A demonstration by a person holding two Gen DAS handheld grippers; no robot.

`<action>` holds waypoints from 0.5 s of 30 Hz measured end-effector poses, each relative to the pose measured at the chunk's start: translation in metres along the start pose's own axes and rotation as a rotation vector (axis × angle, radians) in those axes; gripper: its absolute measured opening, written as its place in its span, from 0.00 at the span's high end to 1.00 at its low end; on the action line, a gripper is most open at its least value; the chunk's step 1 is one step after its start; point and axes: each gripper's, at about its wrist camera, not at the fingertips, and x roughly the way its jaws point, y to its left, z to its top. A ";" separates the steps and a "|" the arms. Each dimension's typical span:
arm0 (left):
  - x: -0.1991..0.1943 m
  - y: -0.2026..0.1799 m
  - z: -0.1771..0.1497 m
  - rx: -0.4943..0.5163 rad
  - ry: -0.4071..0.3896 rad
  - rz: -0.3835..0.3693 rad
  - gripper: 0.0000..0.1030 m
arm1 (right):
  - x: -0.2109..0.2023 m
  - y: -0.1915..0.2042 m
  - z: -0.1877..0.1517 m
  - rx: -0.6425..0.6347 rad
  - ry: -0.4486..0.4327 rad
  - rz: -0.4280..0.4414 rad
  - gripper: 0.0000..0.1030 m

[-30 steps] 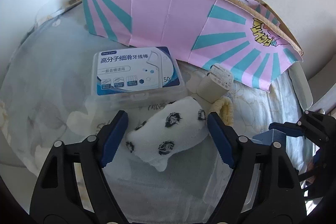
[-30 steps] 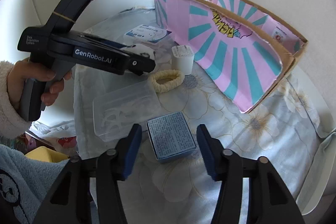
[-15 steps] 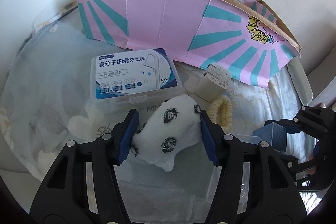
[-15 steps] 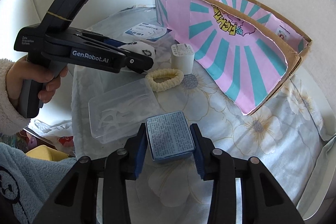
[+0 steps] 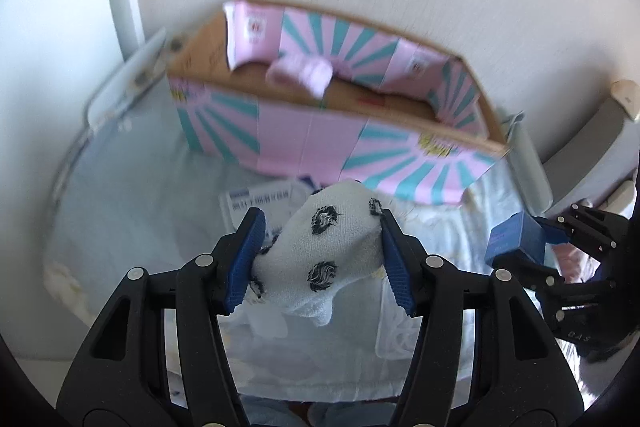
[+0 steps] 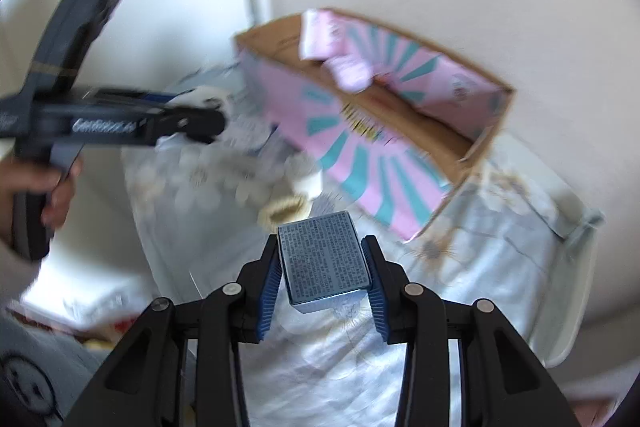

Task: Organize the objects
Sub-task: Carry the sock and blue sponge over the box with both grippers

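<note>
My left gripper [image 5: 320, 259] is shut on a rolled white sock with black spots [image 5: 324, 255], held in the air above the floral cloth. My right gripper [image 6: 322, 277] is shut on a small blue box with fine print [image 6: 326, 259], also lifted clear of the cloth. That blue box [image 5: 516, 239] shows at the right of the left wrist view. An open pink and teal cardboard box [image 5: 332, 131] stands against the wall, with a pink item [image 5: 302, 73] inside it. In the right wrist view the left gripper [image 6: 192, 115] hangs at the left with the sock.
On the floral cloth [image 6: 460, 287] lie a floss-pick case [image 5: 260, 203], a clear plastic case [image 5: 396, 335], a cream hair tie [image 6: 282, 211] and a small white container [image 6: 306, 179]. A hand [image 6: 48, 191] holds the left tool. White walls stand close behind.
Both grippers closed on their objects, the sock and the blue box, then rose off the cloth. The inside of the cardboard box has come into view.
</note>
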 end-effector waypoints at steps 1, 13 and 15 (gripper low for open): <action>-0.007 0.000 0.006 0.009 -0.005 -0.005 0.48 | -0.009 0.001 0.007 0.055 -0.008 -0.030 0.65; -0.080 0.006 0.071 0.148 -0.096 -0.076 0.48 | -0.085 0.017 0.057 0.524 -0.108 -0.331 0.65; -0.091 0.009 0.079 0.162 -0.122 -0.071 0.48 | -0.095 0.024 0.062 0.544 -0.131 -0.372 0.65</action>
